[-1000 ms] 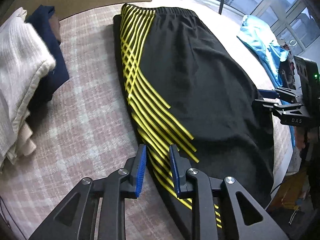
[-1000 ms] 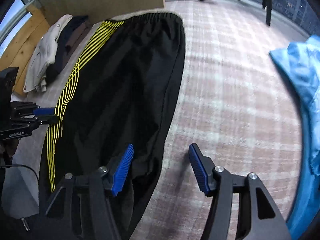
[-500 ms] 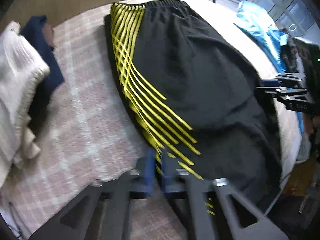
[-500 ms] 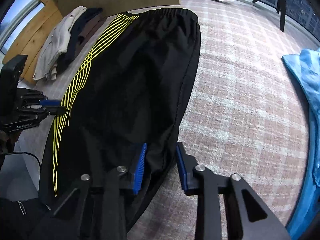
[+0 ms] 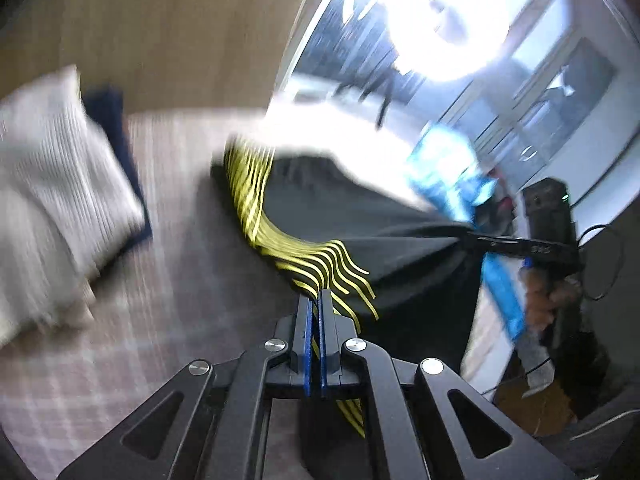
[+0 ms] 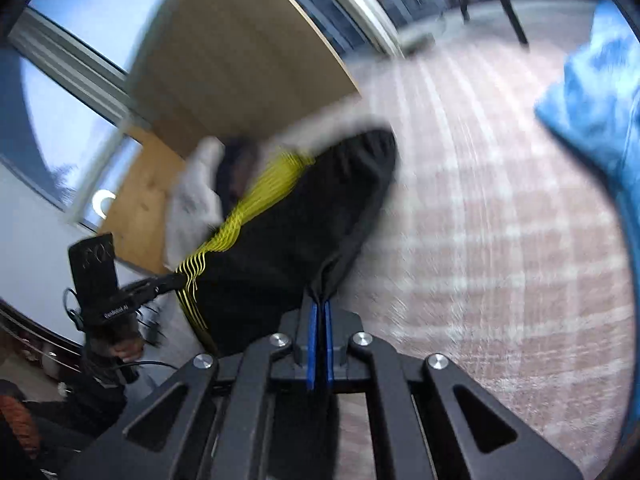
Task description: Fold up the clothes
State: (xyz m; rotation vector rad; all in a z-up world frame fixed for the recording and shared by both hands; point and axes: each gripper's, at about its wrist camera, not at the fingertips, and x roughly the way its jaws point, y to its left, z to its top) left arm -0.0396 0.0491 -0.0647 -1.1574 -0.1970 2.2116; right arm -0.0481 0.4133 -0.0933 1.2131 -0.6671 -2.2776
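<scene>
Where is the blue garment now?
In the right wrist view the blue garment lies at the far right on the checked cover, apart from the black shorts that both grippers hold.

A pink-and-white plaid bed cover point(image 5: 168, 280) is seen across the lower left of the left wrist view and over most of the right wrist view. A wooden board point(image 6: 236, 60) stands at its far edge. Windows point(image 6: 60, 60) are seen behind the board, with bright glare in the left wrist view. A tripod point(image 6: 508, 4) is seen near the far edge of the cover, blurred. A dark cable point(image 5: 600, 264) is seen at the right of the left wrist view.
</scene>
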